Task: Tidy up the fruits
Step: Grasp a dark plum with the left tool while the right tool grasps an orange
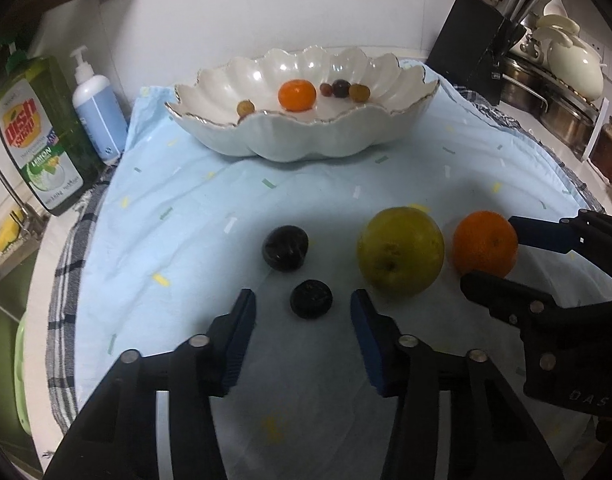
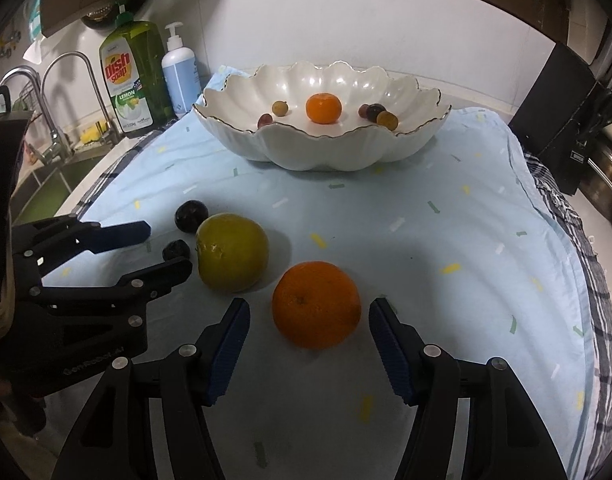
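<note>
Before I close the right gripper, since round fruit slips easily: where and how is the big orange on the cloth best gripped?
Grip the big orange across its widest middle, coming from the near side with the right gripper, one pad on each flank. It sits alone on the blue cloth, stem end up, with the yellow-green fruit clear of its left side, so both pads have room.

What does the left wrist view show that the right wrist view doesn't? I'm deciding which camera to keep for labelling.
Only the left wrist view shows the cream pot and steel pans on the right, and the left gripper framing the small dark fruit.

Only the right wrist view shows the faucets and sink, and the right gripper framing the orange.

Both show the scalloped bowl holding a small orange and grapes, the green fruit, both dark fruits, the dish soap and the blue cloth.
</note>
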Demonstrator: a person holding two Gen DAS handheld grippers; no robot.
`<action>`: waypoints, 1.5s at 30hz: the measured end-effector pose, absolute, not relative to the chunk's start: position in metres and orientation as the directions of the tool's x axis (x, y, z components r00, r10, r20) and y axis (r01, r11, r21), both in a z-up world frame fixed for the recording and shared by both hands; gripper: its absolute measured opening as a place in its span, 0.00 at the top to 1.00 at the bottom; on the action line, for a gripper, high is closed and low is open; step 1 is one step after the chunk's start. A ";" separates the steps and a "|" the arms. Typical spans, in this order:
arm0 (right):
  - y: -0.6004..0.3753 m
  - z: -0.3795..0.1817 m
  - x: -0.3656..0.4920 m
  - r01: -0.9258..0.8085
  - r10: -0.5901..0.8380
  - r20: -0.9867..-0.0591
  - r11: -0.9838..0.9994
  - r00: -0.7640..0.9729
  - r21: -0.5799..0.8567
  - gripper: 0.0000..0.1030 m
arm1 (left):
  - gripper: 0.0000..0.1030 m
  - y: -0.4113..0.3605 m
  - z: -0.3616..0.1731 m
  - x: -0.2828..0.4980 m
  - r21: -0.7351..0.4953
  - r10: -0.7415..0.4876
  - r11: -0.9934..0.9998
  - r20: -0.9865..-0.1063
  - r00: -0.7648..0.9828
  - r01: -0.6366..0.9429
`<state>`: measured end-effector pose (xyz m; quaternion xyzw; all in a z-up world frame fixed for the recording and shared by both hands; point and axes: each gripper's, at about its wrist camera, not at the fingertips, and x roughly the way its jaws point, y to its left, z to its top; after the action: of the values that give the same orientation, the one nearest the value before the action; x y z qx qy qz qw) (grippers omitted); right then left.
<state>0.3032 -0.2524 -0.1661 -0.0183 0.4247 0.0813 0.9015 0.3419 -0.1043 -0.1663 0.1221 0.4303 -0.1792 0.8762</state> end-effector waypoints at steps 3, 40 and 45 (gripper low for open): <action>-0.252 -0.168 0.305 -0.162 0.129 -0.775 0.986 0.619 0.035 0.46 | 0.63 -0.104 -0.169 0.344 0.033 -0.222 0.908 -0.807 0.547 0.418; -0.260 -0.115 0.286 -0.181 0.188 -0.672 0.980 0.716 0.082 0.55 | 0.79 -0.095 -0.110 0.322 0.007 -0.279 0.916 -0.708 0.649 0.401; -0.261 -0.098 0.286 -0.185 0.185 -0.635 0.980 0.750 0.068 0.55 | 0.79 -0.093 -0.094 0.320 0.036 -0.268 0.920 -0.668 0.694 0.390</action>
<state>0.2856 -0.2609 -0.0982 0.0002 0.3396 0.0990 0.9353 0.3195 -0.0929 -0.0937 0.0878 0.3473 -0.1795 0.9162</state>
